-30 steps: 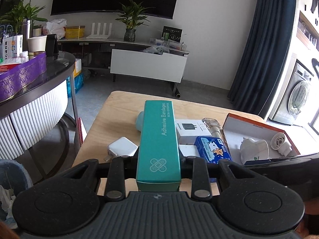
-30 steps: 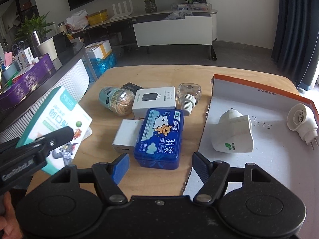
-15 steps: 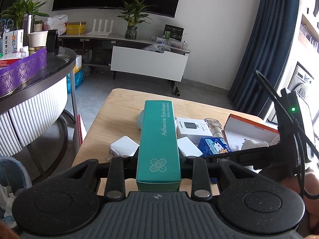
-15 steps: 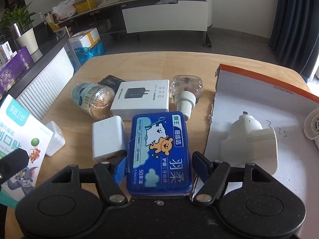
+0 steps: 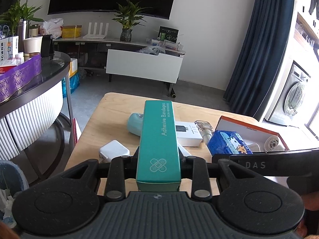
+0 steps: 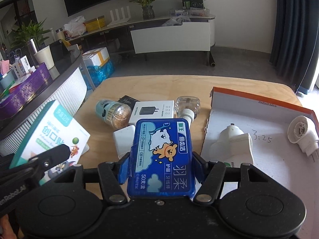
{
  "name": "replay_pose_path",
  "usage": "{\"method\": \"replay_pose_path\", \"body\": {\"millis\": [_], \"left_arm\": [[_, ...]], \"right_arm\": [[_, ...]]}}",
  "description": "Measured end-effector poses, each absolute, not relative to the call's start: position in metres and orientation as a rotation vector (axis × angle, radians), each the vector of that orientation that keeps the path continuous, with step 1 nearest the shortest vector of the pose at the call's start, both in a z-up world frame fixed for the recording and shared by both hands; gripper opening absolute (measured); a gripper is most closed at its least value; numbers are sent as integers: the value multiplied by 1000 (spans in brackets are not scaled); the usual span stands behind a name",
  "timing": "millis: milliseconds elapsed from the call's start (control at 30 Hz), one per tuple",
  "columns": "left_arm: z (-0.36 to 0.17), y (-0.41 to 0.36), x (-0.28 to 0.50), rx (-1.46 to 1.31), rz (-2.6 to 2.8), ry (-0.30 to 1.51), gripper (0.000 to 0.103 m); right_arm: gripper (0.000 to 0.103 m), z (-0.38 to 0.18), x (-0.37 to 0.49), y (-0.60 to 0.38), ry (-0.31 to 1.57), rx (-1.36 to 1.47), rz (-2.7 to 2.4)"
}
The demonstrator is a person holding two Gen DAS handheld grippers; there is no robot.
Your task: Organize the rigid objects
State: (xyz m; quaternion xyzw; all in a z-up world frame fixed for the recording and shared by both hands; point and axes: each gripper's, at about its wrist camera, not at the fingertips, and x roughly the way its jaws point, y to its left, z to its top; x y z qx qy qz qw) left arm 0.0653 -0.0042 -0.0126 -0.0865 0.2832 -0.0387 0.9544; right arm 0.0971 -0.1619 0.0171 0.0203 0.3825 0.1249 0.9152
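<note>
My left gripper is shut on a teal adhesive bandage box and holds it above the wooden table; the box also shows in the right wrist view. My right gripper is shut on a blue dental floss box, lifted off the table; it also shows in the left wrist view. To the right lies an open orange-rimmed cardboard box with two white plug-in devices inside.
On the table lie a white charger box, a white adapter, a toothpick jar, a clear bottle and a small black item. A round counter with a purple box stands to the left.
My right gripper moved forward over the blue floss box, closed on it and lifted it. My left gripper still holds the bandage box, nearly unmoved.
</note>
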Motion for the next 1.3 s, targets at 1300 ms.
{"method": "replay_pose_path", "body": {"millis": [1300], "left_arm": [[2, -60, 54, -111, -183, 568, 31]], "right_arm": [[75, 52, 13, -242, 694, 141, 139]]}}
